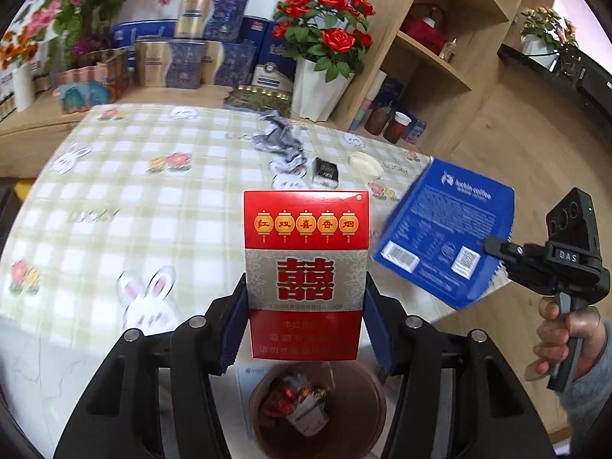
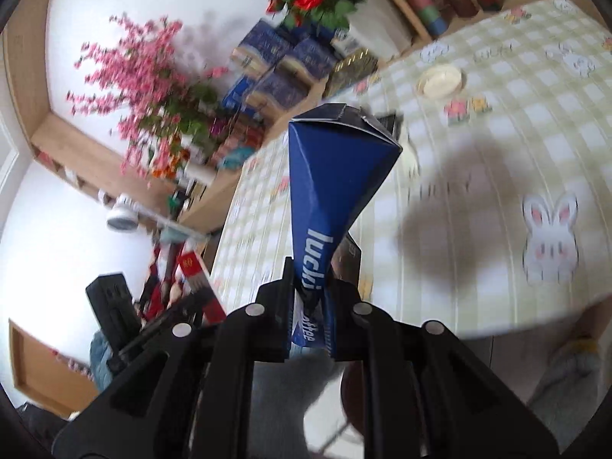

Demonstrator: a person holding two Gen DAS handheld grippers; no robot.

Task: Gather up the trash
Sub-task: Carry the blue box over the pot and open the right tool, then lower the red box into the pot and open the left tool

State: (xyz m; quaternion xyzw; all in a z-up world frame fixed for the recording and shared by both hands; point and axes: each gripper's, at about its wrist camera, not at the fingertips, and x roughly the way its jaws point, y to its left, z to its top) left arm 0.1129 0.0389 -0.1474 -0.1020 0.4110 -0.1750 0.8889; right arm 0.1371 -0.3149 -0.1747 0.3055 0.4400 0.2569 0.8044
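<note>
**A:** What's the biggest thing in front of you?

**B:** The table (image 1: 114, 191), under a green-and-white checked cloth printed with rabbits and flowers. Behind it stand gift boxes and a white pot of red roses (image 1: 325, 53).

**A:** And the trash?

**B:** The right gripper (image 2: 310, 306) is clamped together on the squashed end of a blue coffee box (image 2: 336, 176), held up above the tablecloth. In the left wrist view that same box hangs past the table's right edge, with a hand (image 1: 562, 340) on the gripper's handle.

**A:** The left one?

**B:** The left gripper (image 1: 306, 325) has its jaws pressed on both sides of a red cigarette pack (image 1: 306, 260), upright. Directly below it sits a brown bin (image 1: 367, 401) with wrappers inside.

**A:** Anything left on the table?

**B:** Crumpled silvery foil (image 1: 279, 137), a small dark box (image 1: 325, 172) just beside it, and a pale round lid (image 1: 365, 162) near the far right edge.
</note>
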